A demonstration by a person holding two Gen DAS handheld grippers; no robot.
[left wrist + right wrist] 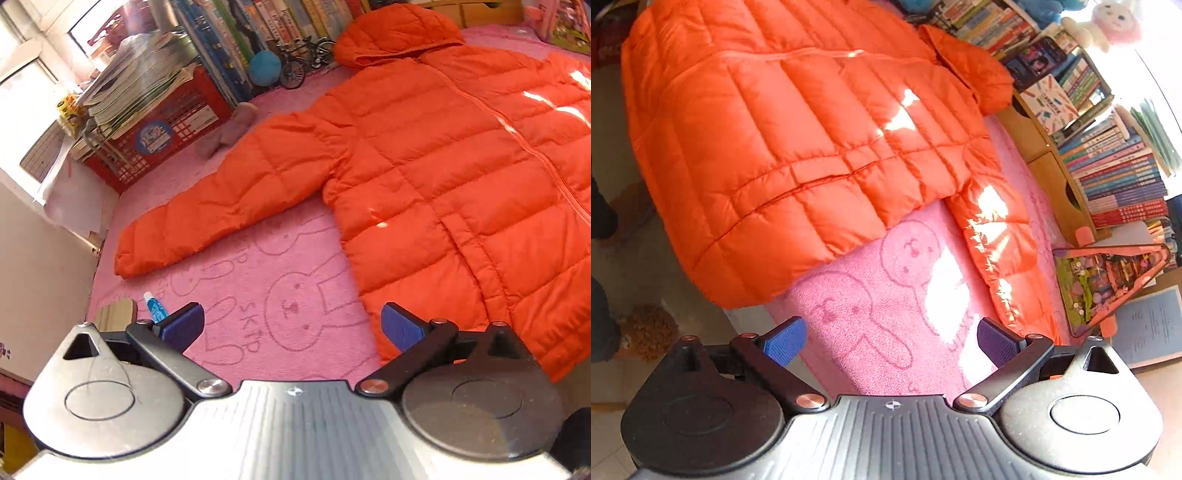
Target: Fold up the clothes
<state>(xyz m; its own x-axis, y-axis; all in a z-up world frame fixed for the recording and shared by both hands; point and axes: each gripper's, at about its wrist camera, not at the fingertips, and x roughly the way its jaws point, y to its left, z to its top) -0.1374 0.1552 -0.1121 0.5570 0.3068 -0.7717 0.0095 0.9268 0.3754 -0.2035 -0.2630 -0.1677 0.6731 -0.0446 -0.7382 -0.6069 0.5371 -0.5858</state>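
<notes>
Item: orange hooded puffer jacket [443, 155], zipped, spread front-up on a pink rabbit-print blanket [280, 295]; hood [399, 33] toward the bookshelf [266, 22], one sleeve [229, 188] stretched outward, the other sleeve [993, 236] lying along the body on the opposite side. No fold yet made.

Risks, judged: the quilted shell looks slick and lofty, so a shallow pinch may catch only the outer layer and slip off; a folded sleeve is likely to spring back from trapped air. The hem [746, 236] overhangs the blanket's edge in the right wrist view, so a pull there could drag the whole garment toward the floor. A small blue tube [155, 308] lies near the left tool and could be swept along.

Tools: left gripper [291, 325] spread wide, holding nothing, above bare blanket, between sleeve cuff and hem corner, its right finger just beside the hem. Right gripper [890, 341] likewise released and empty, near the second sleeve's cuff.
</notes>
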